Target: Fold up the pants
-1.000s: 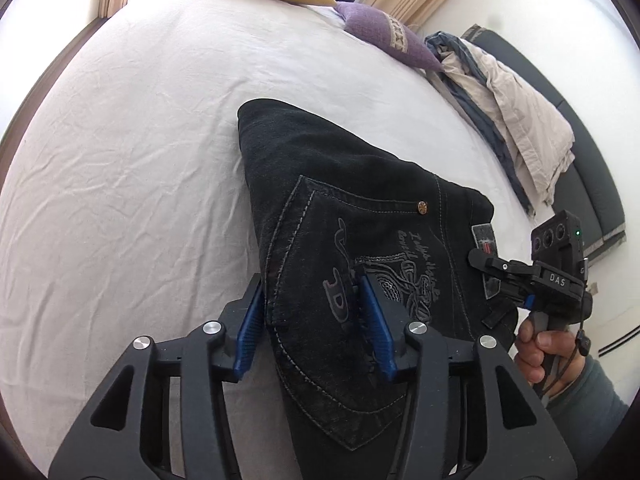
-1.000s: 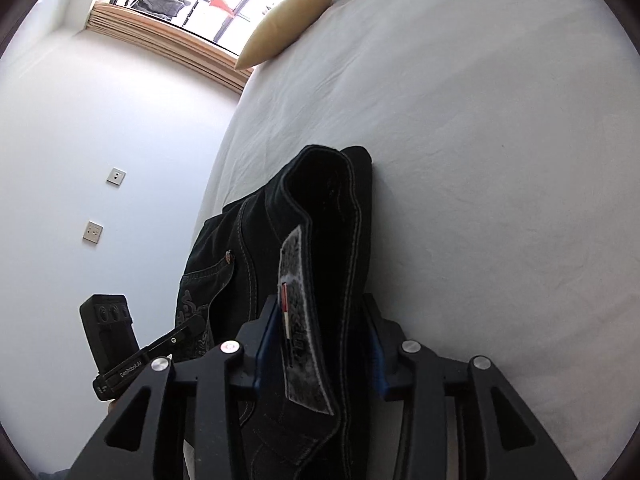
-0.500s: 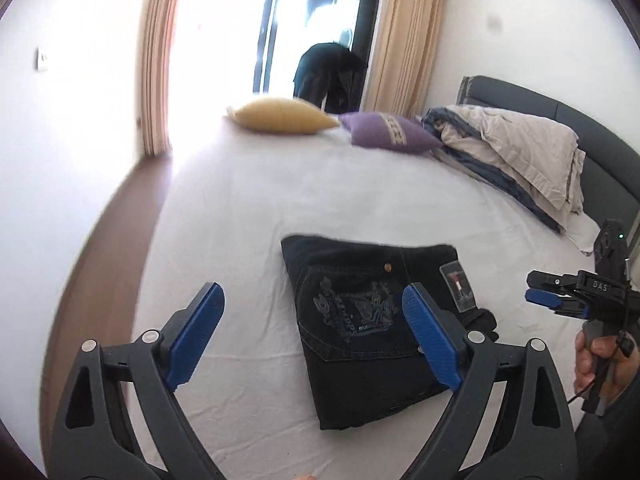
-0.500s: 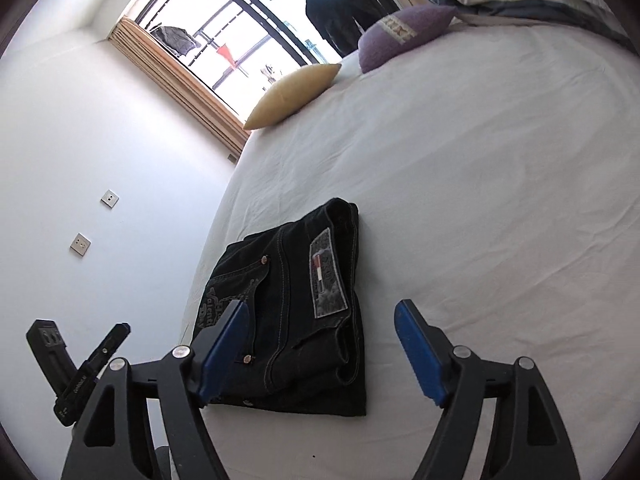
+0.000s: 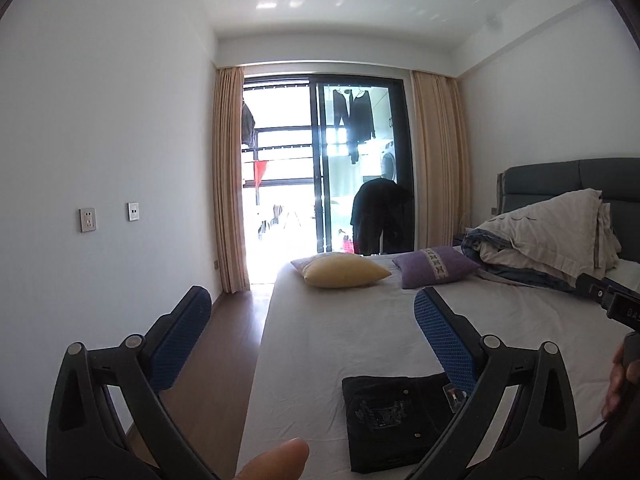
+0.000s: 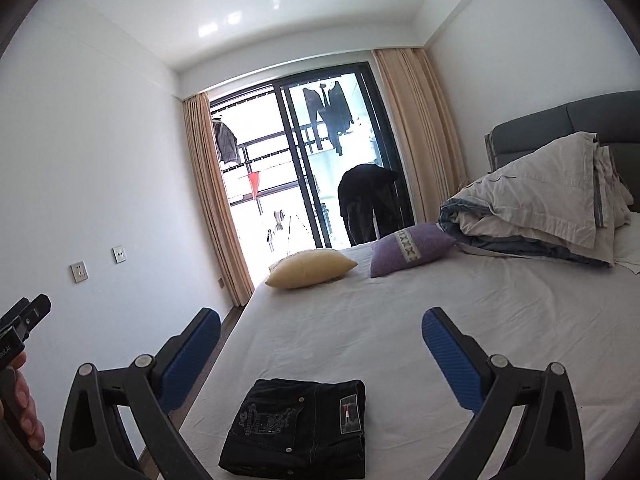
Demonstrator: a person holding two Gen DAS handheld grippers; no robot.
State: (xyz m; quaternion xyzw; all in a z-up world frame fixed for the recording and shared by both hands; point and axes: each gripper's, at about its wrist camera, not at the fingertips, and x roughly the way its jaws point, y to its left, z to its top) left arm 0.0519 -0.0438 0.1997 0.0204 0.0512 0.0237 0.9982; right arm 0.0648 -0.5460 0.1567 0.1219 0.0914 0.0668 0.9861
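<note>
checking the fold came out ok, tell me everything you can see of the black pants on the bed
The black pants lie folded into a compact, roughly rectangular bundle, flat on the white sheet of the bed, near its close edge. The fabric looks like dark denim with pale stitching. Facing up are a back pocket with embroidered lettering, small metal rivets and a waistband patch with a red and white mark. Layered folds show along one side. Nothing but the sheet touches them; both grippers are open and clear of them.

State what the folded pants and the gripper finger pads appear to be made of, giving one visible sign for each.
Folded pants: likely black denim, matte, given the contrast stitching, metal rivets and sewn waistband patch. Finger pads: probably blue rubber or soft plastic, given the fine ridged texture against the smooth black frame.
</note>
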